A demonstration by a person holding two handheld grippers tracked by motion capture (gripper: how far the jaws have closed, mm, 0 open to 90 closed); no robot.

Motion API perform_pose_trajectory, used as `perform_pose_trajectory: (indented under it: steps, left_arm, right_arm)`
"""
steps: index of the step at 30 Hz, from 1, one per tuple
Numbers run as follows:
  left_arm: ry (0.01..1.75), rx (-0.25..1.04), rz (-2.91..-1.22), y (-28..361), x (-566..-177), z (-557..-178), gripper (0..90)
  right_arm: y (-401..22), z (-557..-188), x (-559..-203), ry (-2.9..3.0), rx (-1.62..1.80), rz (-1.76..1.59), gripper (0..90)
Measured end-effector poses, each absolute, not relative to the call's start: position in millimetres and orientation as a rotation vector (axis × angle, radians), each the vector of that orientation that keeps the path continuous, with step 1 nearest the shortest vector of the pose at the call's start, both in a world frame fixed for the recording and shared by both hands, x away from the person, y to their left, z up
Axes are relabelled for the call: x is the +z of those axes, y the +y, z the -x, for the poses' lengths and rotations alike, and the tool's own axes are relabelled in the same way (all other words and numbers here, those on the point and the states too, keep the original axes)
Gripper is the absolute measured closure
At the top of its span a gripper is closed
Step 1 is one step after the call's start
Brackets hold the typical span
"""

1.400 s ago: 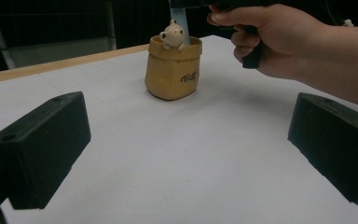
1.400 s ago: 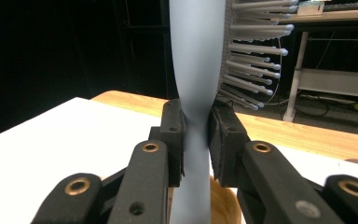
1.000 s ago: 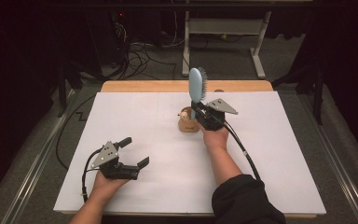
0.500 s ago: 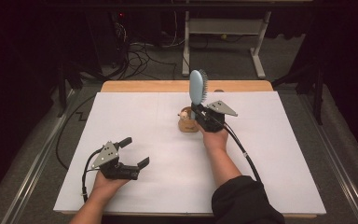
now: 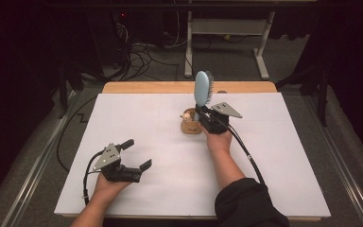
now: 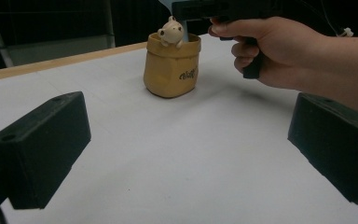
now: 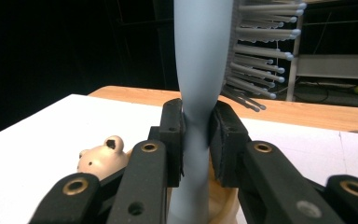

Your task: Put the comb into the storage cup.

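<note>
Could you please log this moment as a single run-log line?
right gripper: shut on hairbrush, upright over holder | left gripper: open, empty, low over table | brush handle at holder mouth, insertion depth unclear

1. Left claw (image 5: 136, 153): black two-jaw tool held low in the left hand (image 5: 105, 185), jaws spread wide apart with nothing between them, pointing forward and to the right.
2. Right claw (image 5: 199, 112): gripped by the right hand (image 5: 217, 140), jaws closed tight, pads clamped from both sides.
3. Right forearm: extended forward, dark sleeve (image 5: 248, 203) pushed back near the elbow.
</note>
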State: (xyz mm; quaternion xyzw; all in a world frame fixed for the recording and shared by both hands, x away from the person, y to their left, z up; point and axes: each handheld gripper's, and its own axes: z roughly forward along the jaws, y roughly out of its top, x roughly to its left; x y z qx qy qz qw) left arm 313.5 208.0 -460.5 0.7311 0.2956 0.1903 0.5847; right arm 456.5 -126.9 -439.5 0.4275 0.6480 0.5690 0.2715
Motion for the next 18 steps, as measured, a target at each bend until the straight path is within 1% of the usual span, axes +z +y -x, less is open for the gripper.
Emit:
perform_pose_trajectory:
  steps: [18]
  left_arm:
    - [0.694, 0.443, -1.699, 209.3, -460.5, -314.1, 0.0]
  right_arm:
    - [-135.1, -463.2, -439.9, 1.715, 1.513, -1.223, 74.1]
